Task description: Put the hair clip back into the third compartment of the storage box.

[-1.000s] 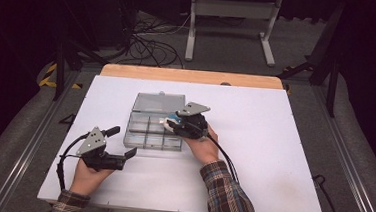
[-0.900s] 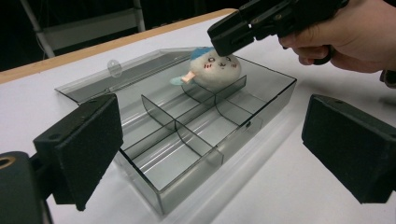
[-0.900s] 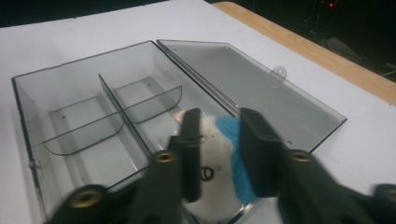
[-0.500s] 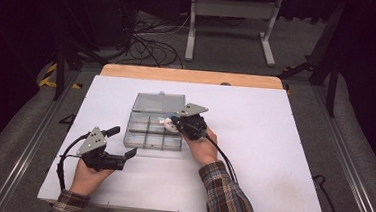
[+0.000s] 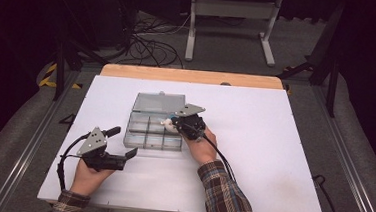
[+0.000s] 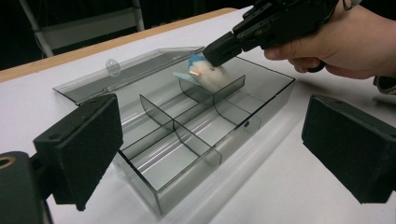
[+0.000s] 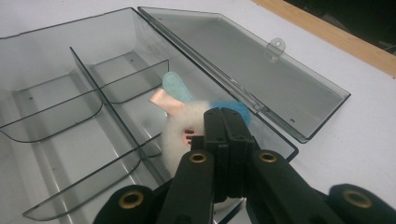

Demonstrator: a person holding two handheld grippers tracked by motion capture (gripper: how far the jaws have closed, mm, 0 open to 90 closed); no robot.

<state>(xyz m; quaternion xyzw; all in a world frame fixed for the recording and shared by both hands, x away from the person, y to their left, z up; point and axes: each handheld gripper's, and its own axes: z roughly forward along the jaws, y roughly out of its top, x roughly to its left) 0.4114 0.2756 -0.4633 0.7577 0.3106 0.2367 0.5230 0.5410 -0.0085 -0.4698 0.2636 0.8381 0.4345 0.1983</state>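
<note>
A clear plastic compartment box point(image 5: 146, 133) lies open mid-table, its lid point(image 5: 158, 104) folded flat behind it. My right gripper point(image 5: 171, 123) is shut on a small white fluffy toy point(image 7: 180, 133) with blue and pink-copper parts, held just over the box's right rear compartment point(image 6: 219, 93). From the left gripper view the toy point(image 6: 208, 74) hangs at the tips of that gripper point(image 6: 212, 53). My left gripper point(image 5: 123, 144) rests open on the table in front of and left of the box point(image 6: 187, 135), nothing between its pads point(image 6: 81, 144).
The white tabletop point(image 5: 273, 142) has a wooden strip point(image 5: 193, 76) along its far edge. Cables point(image 5: 150, 38) and a metal stand point(image 5: 232, 19) sit on the floor beyond. The box's dividers point(image 7: 107, 112) form several empty compartments.
My right gripper has shifted slightly left and down with the toy, closer over the box. The left gripper has stayed where it was.
</note>
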